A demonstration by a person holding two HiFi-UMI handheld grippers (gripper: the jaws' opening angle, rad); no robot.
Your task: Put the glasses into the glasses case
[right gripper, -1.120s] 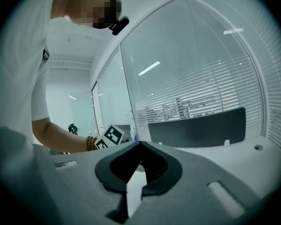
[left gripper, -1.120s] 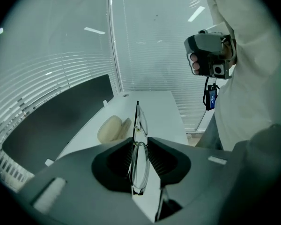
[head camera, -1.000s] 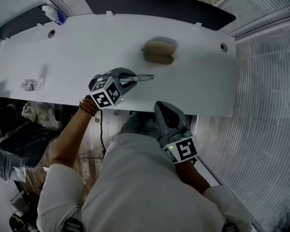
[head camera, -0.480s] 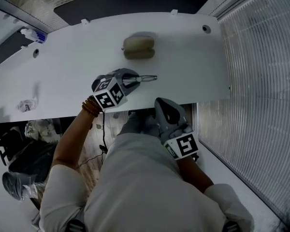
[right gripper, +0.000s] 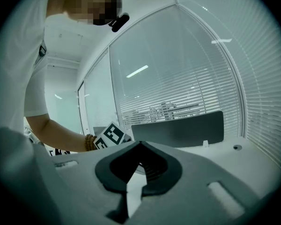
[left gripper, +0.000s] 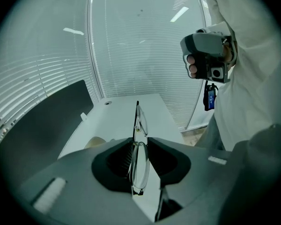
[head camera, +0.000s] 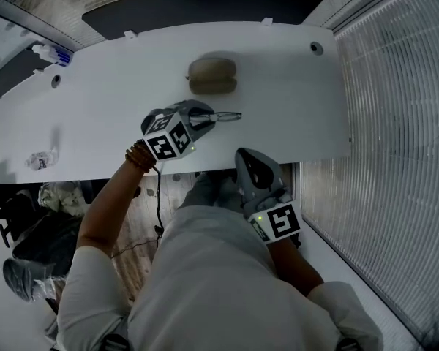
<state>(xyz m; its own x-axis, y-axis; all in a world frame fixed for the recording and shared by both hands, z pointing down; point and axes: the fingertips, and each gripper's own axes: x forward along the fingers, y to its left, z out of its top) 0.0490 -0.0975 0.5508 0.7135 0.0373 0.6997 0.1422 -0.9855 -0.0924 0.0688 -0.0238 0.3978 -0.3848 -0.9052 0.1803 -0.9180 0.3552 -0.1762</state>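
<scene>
White table (head camera: pixel 95 86), case (head camera: pixel 212 77) on its far side. Left gripper (head camera: pixel 208 117) clamps glasses (head camera: pixel 228 115), now further right of case than before. Right gripper (right gripper: pixel 139 143) jaws together, empty.

The table (head camera: pixel 300 101) and shirt (head camera: pixel 205 284) are white, the glasses case (head camera: pixel 213 76) tan, the bracelet (head camera: pixel 137 157) brown. The left gripper (head camera: pixel 211 118) and right gripper (head camera: pixel 247 156) are grey with black-and-white square markers.

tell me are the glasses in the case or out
Out: the left gripper holds the glasses, apart from the glasses case on the table.
</scene>
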